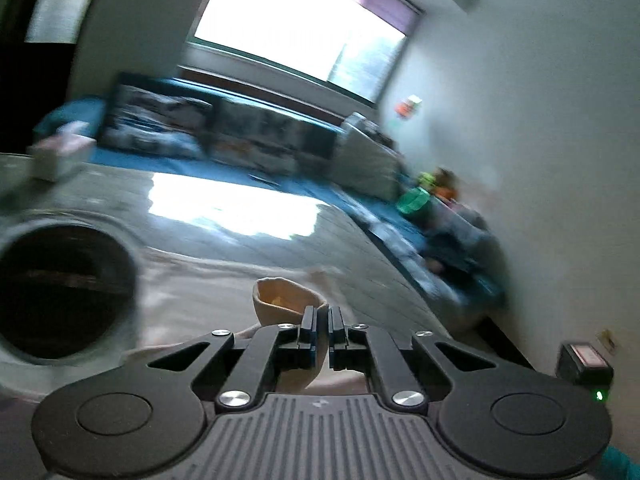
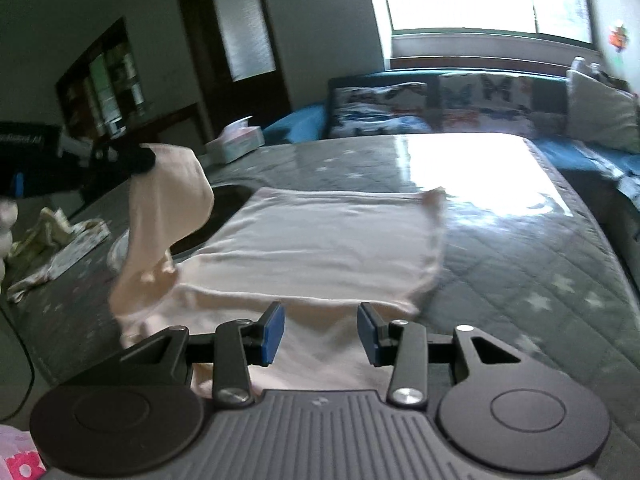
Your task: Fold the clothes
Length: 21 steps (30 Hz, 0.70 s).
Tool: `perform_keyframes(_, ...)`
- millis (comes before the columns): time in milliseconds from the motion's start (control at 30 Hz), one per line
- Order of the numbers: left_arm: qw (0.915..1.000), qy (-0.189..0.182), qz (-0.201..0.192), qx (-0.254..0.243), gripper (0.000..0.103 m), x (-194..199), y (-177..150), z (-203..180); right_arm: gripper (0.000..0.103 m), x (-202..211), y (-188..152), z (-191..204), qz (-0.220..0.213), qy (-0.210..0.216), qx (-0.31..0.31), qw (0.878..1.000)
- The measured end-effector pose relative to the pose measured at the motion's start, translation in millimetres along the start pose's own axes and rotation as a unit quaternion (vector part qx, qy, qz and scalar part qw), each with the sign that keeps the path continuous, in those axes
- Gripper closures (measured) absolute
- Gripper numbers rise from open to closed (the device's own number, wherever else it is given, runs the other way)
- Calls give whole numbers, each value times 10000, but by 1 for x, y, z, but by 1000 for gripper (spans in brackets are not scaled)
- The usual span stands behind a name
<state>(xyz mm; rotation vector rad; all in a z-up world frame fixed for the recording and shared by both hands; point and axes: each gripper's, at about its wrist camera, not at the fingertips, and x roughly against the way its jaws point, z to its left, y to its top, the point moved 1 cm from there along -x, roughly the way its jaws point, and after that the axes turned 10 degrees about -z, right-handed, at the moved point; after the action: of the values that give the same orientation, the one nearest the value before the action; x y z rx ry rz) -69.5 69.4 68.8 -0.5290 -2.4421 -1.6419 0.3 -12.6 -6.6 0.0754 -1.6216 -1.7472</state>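
**Left claw lifts a corner while the shirt lies flat**

A pale pink shirt lies spread on the grey quilted table, its long side running left to right across the right claw's view. The left claw is pinched tight on one end of it: from its own camera a curl of the cloth stands up just past the closed tips, and from the right side that end hangs raised above the table at the shirt's left edge, draping down to the flat part.

The right claw hangs spread, nothing between its blue pads, right over the near hem. The flat body of the shirt lies straight ahead of it.

My guess is the raised end is meant to go across toward the right edge. The left claw holds it, so that hand makes the fold; the right one is nearest the near hem to pin or smooth it.
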Motion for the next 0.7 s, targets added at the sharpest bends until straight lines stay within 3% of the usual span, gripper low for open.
perform_keyframes(100,9990,-382,211,-102,97,-21,-12,-17,63,8,-2,-12,-62,-193,-111,9997)
perform_keyframes(300,9951,-685,713,-66,96,-58,-42,-28,63,15,-8,-30,-71,-494,-275,9984)
perform_keyframes(433,9886,-939,1169,-104,90,-71,-63,-29,63,13,-9,-36,-54,-603,-332,9976)
perform_keyframes(567,9868,-905,1339,-102,88,-66,-76,-17,63,9,-8,-37,-76,-600,-368,9975)
perform_keyframes(700,9899,-713,1216,-155,87,-53,-70,5,63,1,-6,-28,-29,-377,-297,9988)
